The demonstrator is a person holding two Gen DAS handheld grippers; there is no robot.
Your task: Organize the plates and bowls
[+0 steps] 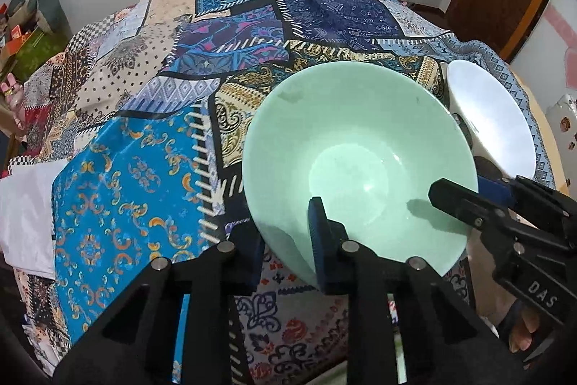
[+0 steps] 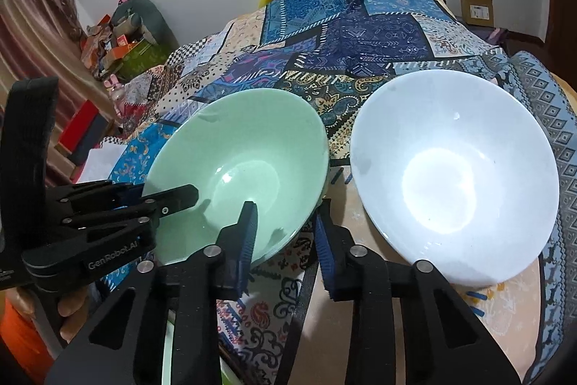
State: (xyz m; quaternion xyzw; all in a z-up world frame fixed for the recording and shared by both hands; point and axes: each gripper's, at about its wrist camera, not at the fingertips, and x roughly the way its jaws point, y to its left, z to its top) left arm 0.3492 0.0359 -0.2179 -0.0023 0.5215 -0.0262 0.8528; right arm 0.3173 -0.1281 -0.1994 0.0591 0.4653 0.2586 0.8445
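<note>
A mint-green bowl sits upright on the patchwork tablecloth, and both grippers hold its rim. My left gripper is shut on the near-left rim, one blue pad inside the bowl and one outside. It shows at the left of the right wrist view as the left gripper. My right gripper straddles the opposite rim, pads against the wall inside and outside; the left wrist view shows this right gripper clamped there too. A white bowl stands empty just right of the green one.
The cloth-covered table runs far back and left. Its right edge drops off just past the white bowl. Boxes and clutter lie on the floor at left. A cardboard box is at the back right. A person's hand grips the left tool.
</note>
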